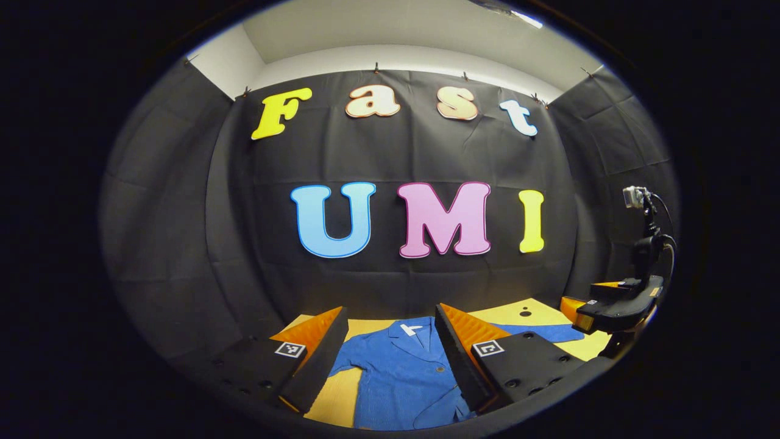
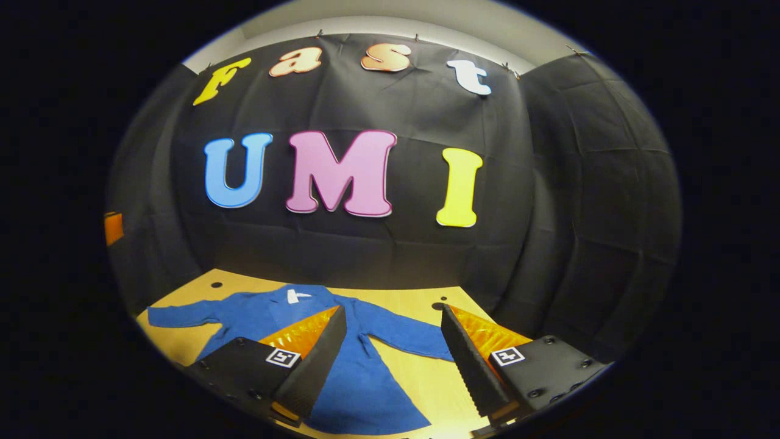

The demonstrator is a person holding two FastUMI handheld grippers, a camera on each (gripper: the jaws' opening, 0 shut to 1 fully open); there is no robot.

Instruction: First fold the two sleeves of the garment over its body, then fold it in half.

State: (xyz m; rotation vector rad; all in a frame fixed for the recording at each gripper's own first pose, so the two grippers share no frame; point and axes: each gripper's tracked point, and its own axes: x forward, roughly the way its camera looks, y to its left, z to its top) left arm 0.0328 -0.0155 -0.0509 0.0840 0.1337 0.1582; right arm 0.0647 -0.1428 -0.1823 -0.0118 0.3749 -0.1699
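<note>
In the left gripper view, the left gripper (image 1: 390, 360) hangs above the table with its two fingers spread wide apart, grasping nothing. Between them lies the blue button-front garment of knitted-looking cloth (image 1: 402, 378), spread flat on the yellow wooden tabletop (image 1: 332, 399). A white label (image 1: 411, 329) shows at the garment's collar, on the side toward the booth's black cloth wall (image 1: 390, 158), and one round button (image 1: 439, 369) sits below the collar. One sleeve (image 1: 545, 333) stretches out from the garment toward the right of this view, flat on the tabletop. Beyond that sleeve, near the table's far right edge, the right gripper (image 1: 588, 320) hovers above the surface, seen side-on; I cannot tell from here how its fingers stand. A small dark hole (image 1: 525, 313) marks the tabletop between the garment's collar and that gripper. Above the cloth wall a pale wall and ceiling (image 1: 414, 30) show.

In the right gripper view, the right gripper (image 2: 393, 360) is released, fingers held well apart with nothing between them but air. The garment (image 2: 359, 378) lies below and to the left, both sleeves laid outward, neither folded over the body: one sleeve (image 2: 183, 316) reaches left of the collar, the other (image 2: 402, 336) runs right, passing between the fingers. The label (image 2: 295, 296) again faces the cloth wall (image 2: 585, 201). Two dark holes pierce the tabletop (image 2: 426, 378), one (image 2: 216, 285) left of the collar and one (image 2: 437, 306) right of it.
</note>
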